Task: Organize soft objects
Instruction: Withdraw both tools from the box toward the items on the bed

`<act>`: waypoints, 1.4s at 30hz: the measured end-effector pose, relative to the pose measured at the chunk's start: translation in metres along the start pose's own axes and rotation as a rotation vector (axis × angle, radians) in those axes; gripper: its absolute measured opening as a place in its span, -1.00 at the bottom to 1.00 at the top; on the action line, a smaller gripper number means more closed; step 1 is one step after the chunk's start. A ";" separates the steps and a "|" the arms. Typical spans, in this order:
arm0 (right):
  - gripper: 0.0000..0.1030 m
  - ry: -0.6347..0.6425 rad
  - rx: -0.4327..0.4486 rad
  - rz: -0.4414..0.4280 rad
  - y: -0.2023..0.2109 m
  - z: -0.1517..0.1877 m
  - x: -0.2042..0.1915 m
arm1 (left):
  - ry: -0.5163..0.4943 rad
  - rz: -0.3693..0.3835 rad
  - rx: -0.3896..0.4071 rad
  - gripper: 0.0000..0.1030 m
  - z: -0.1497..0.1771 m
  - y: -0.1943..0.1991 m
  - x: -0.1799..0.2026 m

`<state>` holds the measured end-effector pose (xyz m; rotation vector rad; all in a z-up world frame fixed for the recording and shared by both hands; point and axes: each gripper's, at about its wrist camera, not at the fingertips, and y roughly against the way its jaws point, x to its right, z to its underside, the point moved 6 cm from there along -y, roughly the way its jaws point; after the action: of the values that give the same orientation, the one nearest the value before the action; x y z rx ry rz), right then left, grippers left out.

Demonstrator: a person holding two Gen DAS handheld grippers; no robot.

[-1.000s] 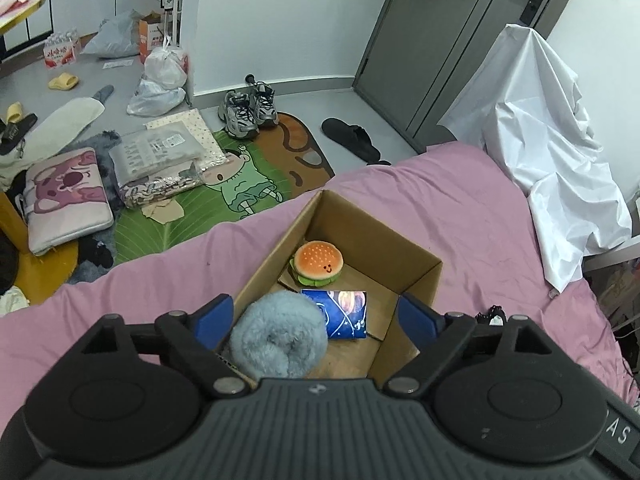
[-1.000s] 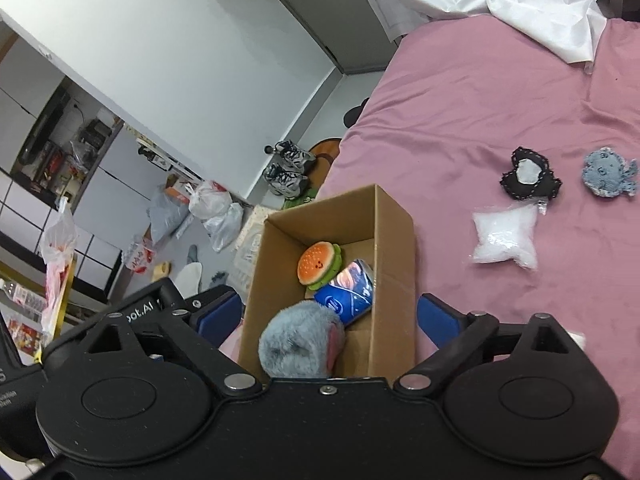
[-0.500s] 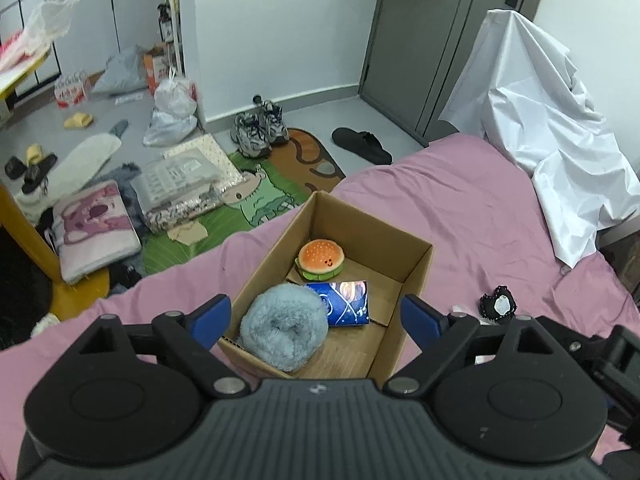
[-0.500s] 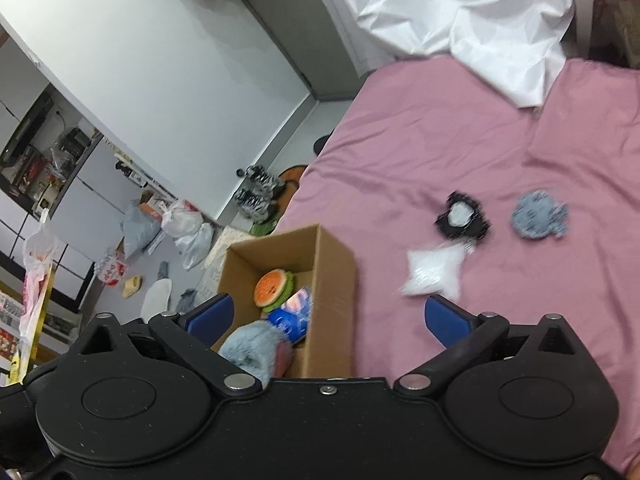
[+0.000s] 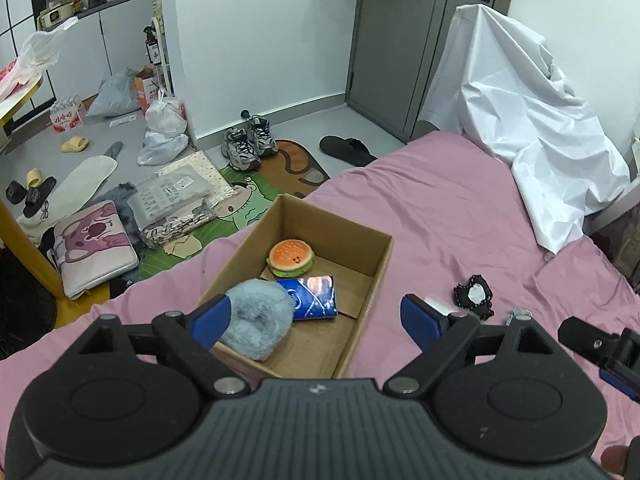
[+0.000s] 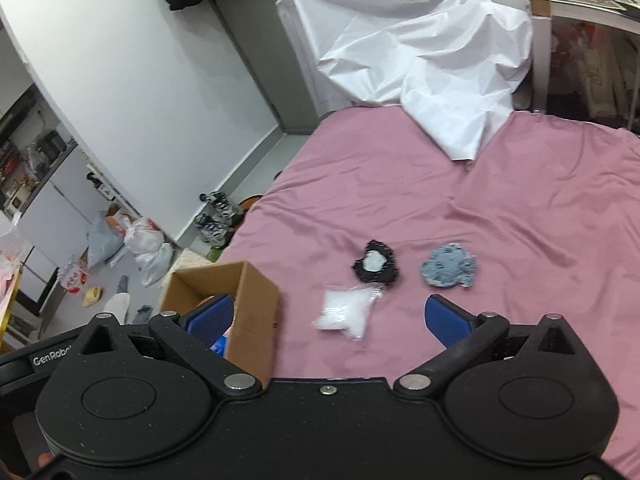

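1. The cardboard box (image 5: 304, 280) sits at the bed's (image 6: 540, 208) floor-side edge and already holds a burger plush (image 5: 291, 258), a blue packet (image 5: 314, 298) and a fluffy grey-blue ball (image 5: 256, 324).
2. Three soft things lie on the pink sheet beside the box, toward the middle of the bed: a clear white pouch (image 6: 346, 311) nearest the box, a black lacy piece (image 6: 376, 267) just beyond it, and a blue-grey plush (image 6: 450, 266) to its right.
3. Both claws are released and carry nothing: the left gripper (image 5: 316, 316) hangs over the box, the right gripper (image 6: 328, 318) frames the pouch without touching it.
4. The pouch looks light, limp and probably slick; a pinch across its bunched middle should hold better than one at a corner.
5. Only the left view shows the box's contents; only the right view shows all three loose pieces clearly.
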<state>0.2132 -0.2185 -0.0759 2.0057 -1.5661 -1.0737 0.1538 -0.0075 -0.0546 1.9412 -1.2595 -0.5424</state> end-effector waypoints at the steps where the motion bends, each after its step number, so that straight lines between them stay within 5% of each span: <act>1: 1.00 0.001 0.003 0.003 0.002 0.000 0.002 | -0.003 -0.003 -0.004 0.76 0.002 0.000 0.002; 11: 1.00 0.017 0.018 -0.024 0.013 0.002 0.028 | -0.039 0.037 -0.041 0.76 0.021 0.000 0.040; 42: 1.00 -0.263 -0.057 -0.018 -0.009 0.009 0.124 | -0.070 0.198 -0.220 0.75 0.099 -0.061 0.121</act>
<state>0.2229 -0.3307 -0.1290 1.9064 -1.6243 -1.4215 0.1731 -0.1379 -0.1592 1.6080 -1.3578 -0.6232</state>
